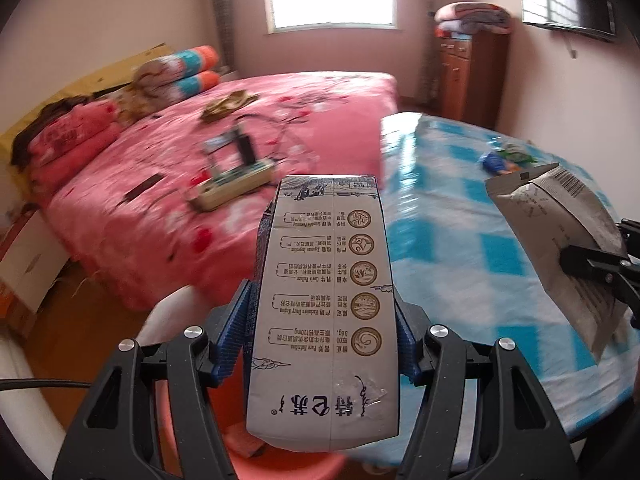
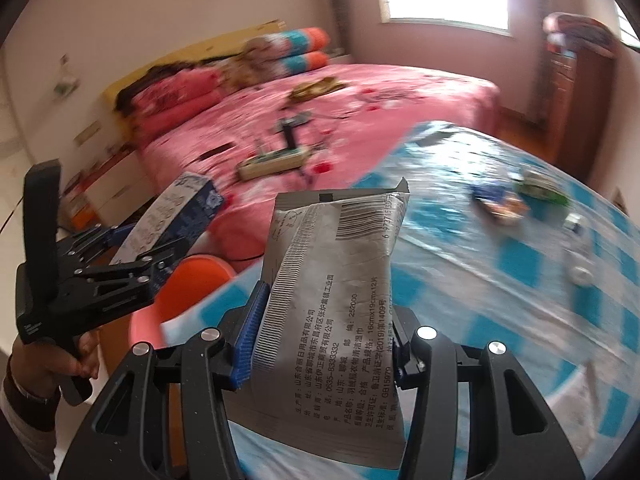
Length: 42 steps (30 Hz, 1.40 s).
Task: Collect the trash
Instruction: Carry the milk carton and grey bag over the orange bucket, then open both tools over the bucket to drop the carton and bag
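Observation:
My left gripper [image 1: 324,320] is shut on a white and blue milk carton [image 1: 324,304], held in the air over an orange-red bin [image 1: 280,456] beside the table. The carton [image 2: 168,220] and left gripper [image 2: 140,256] also show at the left of the right wrist view, above the bin [image 2: 188,292]. My right gripper [image 2: 324,340] is shut on a grey printed pouch [image 2: 332,304] with a barcode, held above the table's near edge. The pouch [image 1: 560,240] shows at the right of the left wrist view. More wrappers [image 2: 516,196] lie on the far side of the table.
A round table with a blue and white checked cloth [image 2: 500,280] fills the right. A bed with a pink cover [image 2: 360,96] stands behind, with a power strip [image 2: 276,160] and pillows on it. A wooden cabinet [image 1: 468,76] stands at the back right. A white cap [image 2: 582,274] lies on the table.

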Tool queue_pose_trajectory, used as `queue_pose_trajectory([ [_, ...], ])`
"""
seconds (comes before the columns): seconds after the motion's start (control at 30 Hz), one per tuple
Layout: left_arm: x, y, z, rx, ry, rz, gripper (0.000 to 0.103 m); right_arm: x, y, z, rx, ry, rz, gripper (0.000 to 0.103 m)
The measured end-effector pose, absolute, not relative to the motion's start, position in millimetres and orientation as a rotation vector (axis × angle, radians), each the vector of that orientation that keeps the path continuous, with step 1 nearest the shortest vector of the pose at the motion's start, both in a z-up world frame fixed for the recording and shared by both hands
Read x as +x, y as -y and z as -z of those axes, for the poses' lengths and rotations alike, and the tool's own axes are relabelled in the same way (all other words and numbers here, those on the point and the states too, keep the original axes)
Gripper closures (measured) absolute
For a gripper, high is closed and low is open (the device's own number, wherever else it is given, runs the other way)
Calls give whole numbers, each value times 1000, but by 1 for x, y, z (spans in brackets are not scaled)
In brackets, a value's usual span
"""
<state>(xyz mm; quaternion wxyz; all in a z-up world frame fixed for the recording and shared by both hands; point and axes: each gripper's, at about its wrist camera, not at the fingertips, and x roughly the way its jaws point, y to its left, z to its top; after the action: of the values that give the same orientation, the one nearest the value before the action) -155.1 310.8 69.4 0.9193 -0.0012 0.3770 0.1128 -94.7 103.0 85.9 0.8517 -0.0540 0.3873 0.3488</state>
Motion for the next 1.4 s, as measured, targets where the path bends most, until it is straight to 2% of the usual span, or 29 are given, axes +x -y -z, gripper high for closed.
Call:
queue_pose_trajectory([
  [0.37,-191,-385,-33,-59,-848,-387,40,-126,-226,-61,-296,-864,-932,51],
  [0.8,-200,-426,7,-126,-929,-468,39,-143,-295,-22,-443,-912,-993,48],
  [0.83,-200,-428,9,-129,-935,-475,38,-144,-297,-20,-443,-907,-1003,43],
  [0.87,-200,-429,11,-130,-943,-481,37,-145,-297,-19,-442,-903,-1003,33],
  [0.93,-200,-429,14,-125,-953,-501,24,-145,-296,-18,-430,-900,-1000,22],
  [1.13,-198,-426,11,-124,-944,-520,20,-140,-280,-28,-390,-878,-954,13],
  [1.4,-192,-406,-12,-70,-894,-513,18,-131,-236,-45,-289,-872,-886,12],
])
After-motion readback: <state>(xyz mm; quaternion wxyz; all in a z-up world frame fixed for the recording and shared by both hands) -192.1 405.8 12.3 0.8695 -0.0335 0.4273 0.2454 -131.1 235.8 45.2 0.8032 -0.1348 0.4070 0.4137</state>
